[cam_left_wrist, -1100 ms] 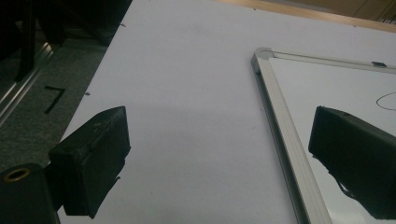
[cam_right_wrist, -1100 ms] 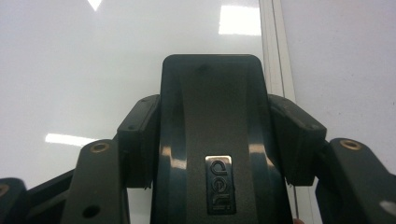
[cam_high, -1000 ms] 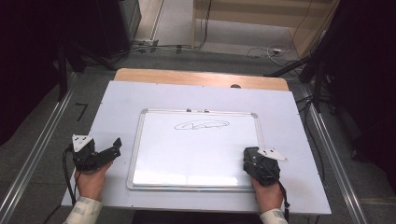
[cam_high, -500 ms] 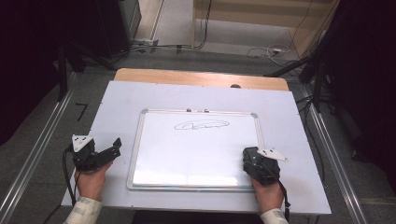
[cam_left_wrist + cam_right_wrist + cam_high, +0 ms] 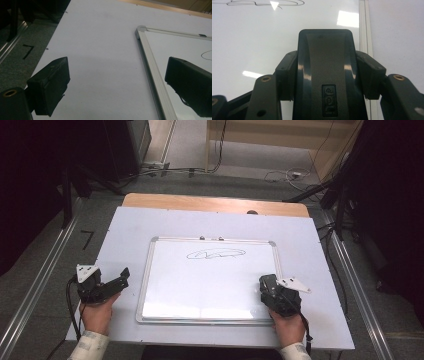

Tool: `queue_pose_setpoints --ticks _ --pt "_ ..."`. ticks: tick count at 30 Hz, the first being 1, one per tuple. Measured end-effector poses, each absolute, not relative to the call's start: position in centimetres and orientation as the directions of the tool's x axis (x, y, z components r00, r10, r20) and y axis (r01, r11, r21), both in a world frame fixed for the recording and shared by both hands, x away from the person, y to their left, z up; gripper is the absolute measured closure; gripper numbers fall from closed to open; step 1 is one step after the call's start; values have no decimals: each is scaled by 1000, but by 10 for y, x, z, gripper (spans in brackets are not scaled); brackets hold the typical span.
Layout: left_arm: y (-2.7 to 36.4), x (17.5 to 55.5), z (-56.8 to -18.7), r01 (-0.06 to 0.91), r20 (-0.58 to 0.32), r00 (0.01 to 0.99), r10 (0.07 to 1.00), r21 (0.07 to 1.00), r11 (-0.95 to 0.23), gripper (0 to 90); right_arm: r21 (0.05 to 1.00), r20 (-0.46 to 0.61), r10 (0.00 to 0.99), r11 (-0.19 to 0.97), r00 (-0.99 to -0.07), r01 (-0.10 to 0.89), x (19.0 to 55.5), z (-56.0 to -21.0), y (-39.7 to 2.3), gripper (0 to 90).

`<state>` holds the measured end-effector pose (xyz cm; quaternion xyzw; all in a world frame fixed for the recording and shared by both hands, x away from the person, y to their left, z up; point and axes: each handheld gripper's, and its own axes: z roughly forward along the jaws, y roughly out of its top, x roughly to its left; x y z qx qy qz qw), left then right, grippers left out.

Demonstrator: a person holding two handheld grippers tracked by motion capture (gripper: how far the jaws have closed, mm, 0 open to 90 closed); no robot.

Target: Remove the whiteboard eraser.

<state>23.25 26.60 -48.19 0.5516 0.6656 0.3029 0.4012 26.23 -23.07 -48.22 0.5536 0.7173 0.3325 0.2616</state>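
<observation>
A white-surfaced whiteboard (image 5: 210, 285) with a silver frame lies flat in the middle of the table, a dark scribble (image 5: 216, 254) near its top edge. My left gripper (image 5: 122, 277) rests on the table just left of the board, open with nothing between its fingers (image 5: 50, 87). The board's left frame (image 5: 150, 70) runs between the two jaws in the left gripper view. My right gripper (image 5: 268, 284) sits on the board's lower right corner, shut on a black eraser (image 5: 325, 75) marked "deli". The eraser lies flat against the board surface, below the scribble (image 5: 264, 2).
A pale sheet (image 5: 200, 225) covers the table, with a wooden strip (image 5: 210, 204) at the far edge. Metal rails (image 5: 40, 285) run along both sides. Cables (image 5: 280, 174) lie on the floor beyond the table. A black "7" mark (image 5: 87, 239) is on the floor at left.
</observation>
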Motion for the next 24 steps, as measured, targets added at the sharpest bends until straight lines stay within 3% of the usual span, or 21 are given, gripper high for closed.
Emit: queue_pose_setpoints --ticks 9,24 --pt "270 233 -484 493 -213 -73 974 841 221 62 768 48 964 132 -261 626 275 -471 -234 390" --pt "266 237 -484 500 -208 -70 976 839 215 62 755 26 952 182 -306 630 307 -461 -221 390"
